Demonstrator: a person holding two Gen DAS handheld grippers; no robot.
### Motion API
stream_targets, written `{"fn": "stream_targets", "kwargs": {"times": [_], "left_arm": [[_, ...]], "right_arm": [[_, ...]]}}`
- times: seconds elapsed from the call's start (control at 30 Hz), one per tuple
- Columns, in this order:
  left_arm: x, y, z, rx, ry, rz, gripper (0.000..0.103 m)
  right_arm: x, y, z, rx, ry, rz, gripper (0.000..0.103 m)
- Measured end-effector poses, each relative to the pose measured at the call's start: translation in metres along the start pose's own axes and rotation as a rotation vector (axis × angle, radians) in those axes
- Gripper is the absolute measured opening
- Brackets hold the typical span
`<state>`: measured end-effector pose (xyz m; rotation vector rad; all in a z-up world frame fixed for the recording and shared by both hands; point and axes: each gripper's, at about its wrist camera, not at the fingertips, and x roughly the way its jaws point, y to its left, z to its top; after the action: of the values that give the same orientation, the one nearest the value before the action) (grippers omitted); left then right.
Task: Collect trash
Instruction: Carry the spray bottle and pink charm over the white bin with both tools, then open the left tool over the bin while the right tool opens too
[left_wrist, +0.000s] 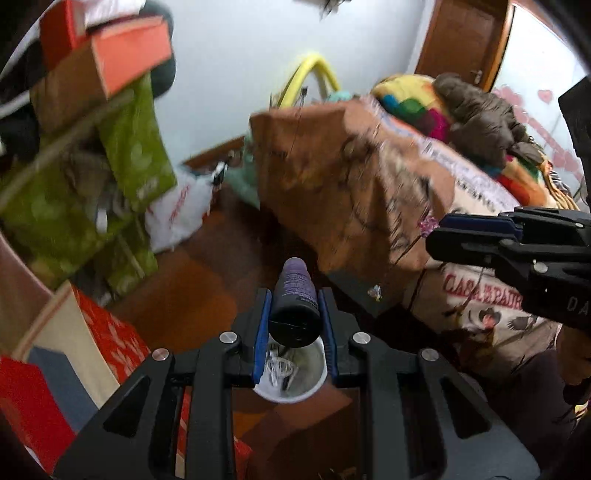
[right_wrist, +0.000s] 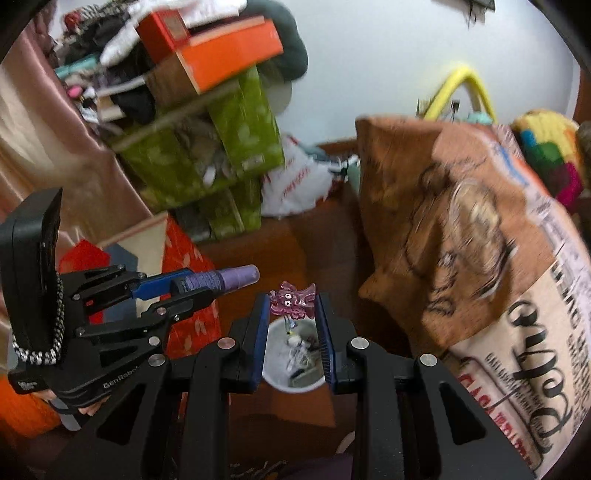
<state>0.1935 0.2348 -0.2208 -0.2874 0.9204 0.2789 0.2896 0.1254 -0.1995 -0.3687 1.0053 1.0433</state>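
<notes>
Left gripper (left_wrist: 294, 317), lower centre of frame: clenched on purple bottle (left_wrist: 294, 295), cap end toward camera, above white bin (left_wrist: 319, 380). Rigid plastic, likely light, smooth and slippery; mid-body grip suits.

Right gripper (right_wrist: 292, 306), lower centre: pinching pink octopus trinket (right_wrist: 293, 301) over bin (right_wrist: 271, 376). Tiny, probably brittle; gentle tip hold.

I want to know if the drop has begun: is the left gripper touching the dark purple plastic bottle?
Touching. The left wrist view shows the left gripper with both blue pads pressed against the dark purple plastic bottle, held above the white trash bin.
</notes>
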Motion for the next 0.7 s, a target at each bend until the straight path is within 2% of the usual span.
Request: {"fn": "stream_targets", "kwargs": {"times": [0.37,0.5,0.7], "left_arm": [[0.088,0.031,-0.063,-0.132,0.185,-0.003,0.025],[0.114,0.037,-0.078,-0.15,0.248,0.006,0.025],[0.145,0.045,-0.091,-0.188,0.322,0.002,0.025]], "right_arm": [[0.092,-0.007,-0.03,0.067,0.196,0.038,0.023],[0.126,-0.008,-0.041,0.089,0.283,0.055,0.023],[0.153,-0.008,-0.044,0.077,0.341,0.05,0.023]]}}
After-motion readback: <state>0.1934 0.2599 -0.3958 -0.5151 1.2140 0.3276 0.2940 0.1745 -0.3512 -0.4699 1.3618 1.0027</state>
